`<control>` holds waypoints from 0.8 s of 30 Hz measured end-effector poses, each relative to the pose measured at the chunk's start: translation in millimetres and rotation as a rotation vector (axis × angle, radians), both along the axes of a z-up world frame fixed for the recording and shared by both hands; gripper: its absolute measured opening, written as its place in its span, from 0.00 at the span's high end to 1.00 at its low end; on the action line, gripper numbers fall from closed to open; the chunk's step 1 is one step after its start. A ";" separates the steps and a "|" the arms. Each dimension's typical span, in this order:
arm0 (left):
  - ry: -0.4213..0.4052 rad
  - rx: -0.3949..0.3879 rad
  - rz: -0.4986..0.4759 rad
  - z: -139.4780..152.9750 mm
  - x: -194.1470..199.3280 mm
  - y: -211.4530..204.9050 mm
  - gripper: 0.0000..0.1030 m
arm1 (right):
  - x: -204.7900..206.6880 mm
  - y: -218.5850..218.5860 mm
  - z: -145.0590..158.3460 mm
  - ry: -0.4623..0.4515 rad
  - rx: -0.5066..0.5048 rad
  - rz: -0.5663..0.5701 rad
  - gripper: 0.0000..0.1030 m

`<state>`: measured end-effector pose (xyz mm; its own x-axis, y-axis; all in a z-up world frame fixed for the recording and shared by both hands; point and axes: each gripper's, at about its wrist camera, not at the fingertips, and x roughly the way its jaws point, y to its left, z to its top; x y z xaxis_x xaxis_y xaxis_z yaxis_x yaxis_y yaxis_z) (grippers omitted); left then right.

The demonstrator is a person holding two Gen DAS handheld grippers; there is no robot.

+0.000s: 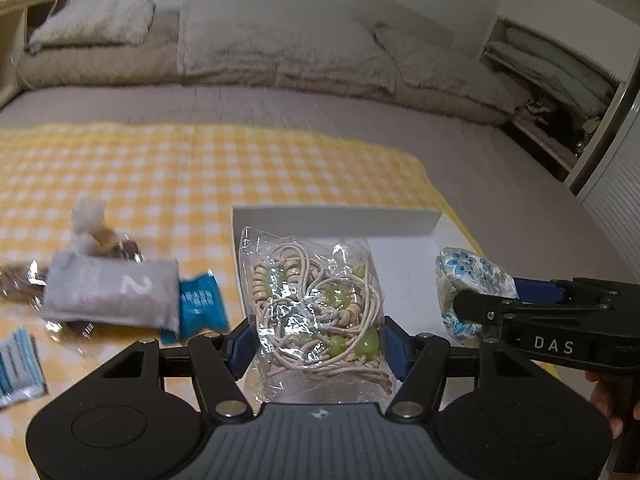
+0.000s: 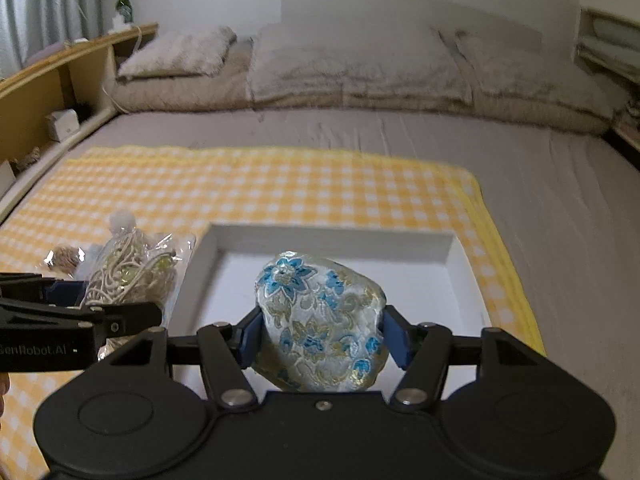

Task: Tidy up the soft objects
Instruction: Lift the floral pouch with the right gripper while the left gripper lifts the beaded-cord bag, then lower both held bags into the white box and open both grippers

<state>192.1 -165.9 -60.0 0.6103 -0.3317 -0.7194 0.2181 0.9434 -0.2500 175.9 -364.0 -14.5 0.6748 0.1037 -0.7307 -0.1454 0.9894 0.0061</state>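
Fingers of the left gripper [image 1: 316,346] pinched a clear bag of corded beads [image 1: 316,308] while the right gripper [image 2: 322,342] clamped a floral pouch [image 2: 320,320], both over the white tray [image 2: 456,256] on the bed's checked cloth [image 2: 280,192]; lowering each well inside before release seemed wise.

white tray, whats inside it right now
The white tray shows only bare white floor in the right wrist view. The floral pouch in the right hand-held gripper is in front of the middle and near part of its floor, so that part stays hidden.
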 end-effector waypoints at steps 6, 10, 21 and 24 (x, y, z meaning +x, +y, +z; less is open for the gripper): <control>0.056 -0.005 -0.020 -17.6 2.8 -9.0 0.38 | 3.6 -11.2 -17.7 0.101 0.012 -0.015 0.40; 0.081 -0.037 -0.017 -26.5 1.5 -13.4 0.38 | 3.2 -12.2 -22.1 0.128 0.019 -0.012 0.40; 0.114 -0.018 -0.011 -39.8 -4.2 -21.5 0.18 | 6.4 -12.5 -27.8 0.182 0.038 -0.006 0.40; 0.092 0.015 -0.043 -36.3 -8.9 -23.6 0.16 | 7.7 -11.6 -30.7 0.195 0.031 -0.001 0.39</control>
<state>183.2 -189.5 -96.3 0.5266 -0.3450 -0.7769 0.2351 0.9374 -0.2569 183.5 -375.6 -45.2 0.5206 0.1277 -0.8442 -0.1372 0.9884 0.0649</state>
